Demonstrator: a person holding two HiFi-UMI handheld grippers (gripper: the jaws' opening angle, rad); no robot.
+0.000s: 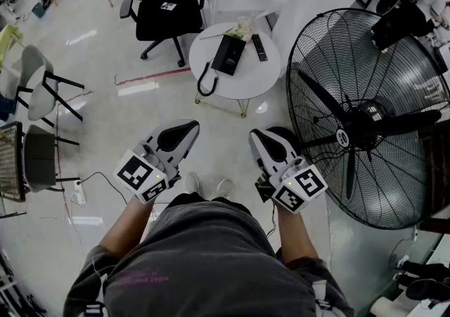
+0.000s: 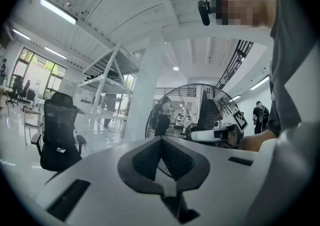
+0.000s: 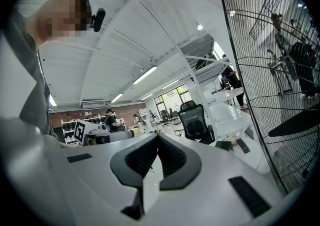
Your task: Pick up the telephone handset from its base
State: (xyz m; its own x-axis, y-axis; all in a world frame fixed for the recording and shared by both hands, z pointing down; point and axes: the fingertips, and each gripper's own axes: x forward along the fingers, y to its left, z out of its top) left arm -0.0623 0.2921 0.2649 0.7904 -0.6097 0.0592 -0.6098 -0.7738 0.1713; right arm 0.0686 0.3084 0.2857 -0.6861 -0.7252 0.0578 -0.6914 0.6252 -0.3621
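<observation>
Around the standing person, on a pale glossy floor (image 1: 112, 48): one large black floor fan (image 1: 365, 119) close at the right, its cage just beside the right gripper (image 1: 259, 138); one black office chair (image 1: 167, 6) beyond the round white table (image 1: 266, 76); grey chairs (image 1: 39, 94) at the left. Only floor lies between the two grippers and the table.

On the table: one telephone (image 1: 228, 54), near the middle. A black remote control (image 1: 259, 47) is just beside it on the right. A pale yellow-green item (image 1: 242, 27) at the far edge is too small to identify.

Telephone, orientation: long axis runs away from the person, far end leaning slightly right.

Telephone, appearance: black, flat, oblong. Its handset cannot be told apart from its base at this size. A black cord (image 1: 205, 82) loops over the table's near-left edge.

Claws: the left gripper (image 1: 184, 129) has its jaws pressed together, empty. The right gripper likewise. Both are well apart from the table.
</observation>
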